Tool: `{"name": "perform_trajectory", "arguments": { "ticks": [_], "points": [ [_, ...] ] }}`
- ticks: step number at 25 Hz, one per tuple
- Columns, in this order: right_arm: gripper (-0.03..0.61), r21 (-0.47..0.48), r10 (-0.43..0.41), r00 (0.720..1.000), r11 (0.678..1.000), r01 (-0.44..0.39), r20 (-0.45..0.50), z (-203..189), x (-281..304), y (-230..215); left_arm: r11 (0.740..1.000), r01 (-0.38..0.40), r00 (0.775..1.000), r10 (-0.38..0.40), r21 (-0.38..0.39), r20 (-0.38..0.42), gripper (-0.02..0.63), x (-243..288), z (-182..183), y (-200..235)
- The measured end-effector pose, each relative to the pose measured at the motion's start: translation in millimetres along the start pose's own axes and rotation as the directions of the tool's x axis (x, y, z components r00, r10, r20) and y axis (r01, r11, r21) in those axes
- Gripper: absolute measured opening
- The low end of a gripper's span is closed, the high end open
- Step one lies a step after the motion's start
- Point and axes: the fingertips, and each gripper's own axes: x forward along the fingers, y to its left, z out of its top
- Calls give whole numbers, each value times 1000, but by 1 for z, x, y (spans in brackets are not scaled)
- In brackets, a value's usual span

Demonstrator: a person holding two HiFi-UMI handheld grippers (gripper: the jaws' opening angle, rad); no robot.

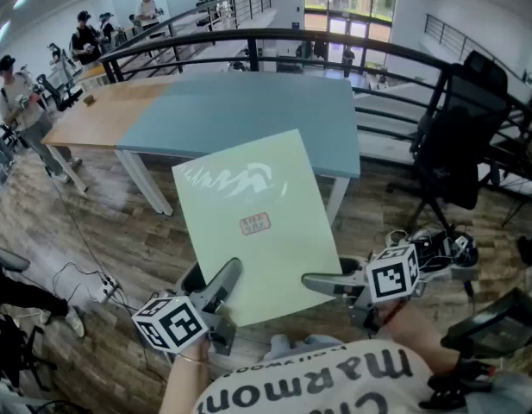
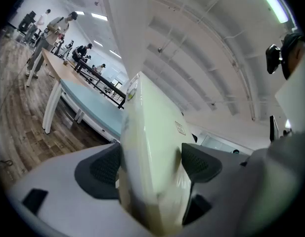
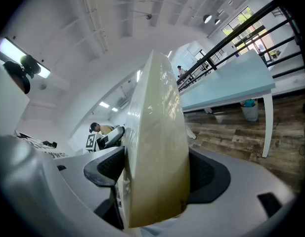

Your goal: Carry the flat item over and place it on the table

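Carry phase: pale green shrink-wrapped flat panel (image 1: 257,222) in air, short of blue-topped table (image 1: 248,102), over wood floor (image 1: 102,231). Left gripper (image 1: 231,270) clamped on near-left edge, right gripper (image 1: 322,281) clamped on near-right edge. Judgement: two-point hold steadies wide sheet, far edge aimed at table for lay-down.

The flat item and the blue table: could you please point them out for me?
flat item (image 1: 261,244), head view, middle of its pale green face.
blue table (image 1: 248,110), head view, bare part of its top.
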Motion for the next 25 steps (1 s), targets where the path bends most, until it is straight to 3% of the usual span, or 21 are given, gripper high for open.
{"name": "perform_trajectory", "arguments": {
  "ticks": [16, 25],
  "points": [
    [367, 5, 17, 999, 1000, -18, 48, 6, 10, -6, 999, -7, 1000, 8, 38, -12, 380, 7, 10, 6],
    [368, -13, 19, 999, 1000, -19, 46, 7, 68, -15, 999, -27, 999, 26, 44, 19, 380, 1, 24, 60]
  ]
}}
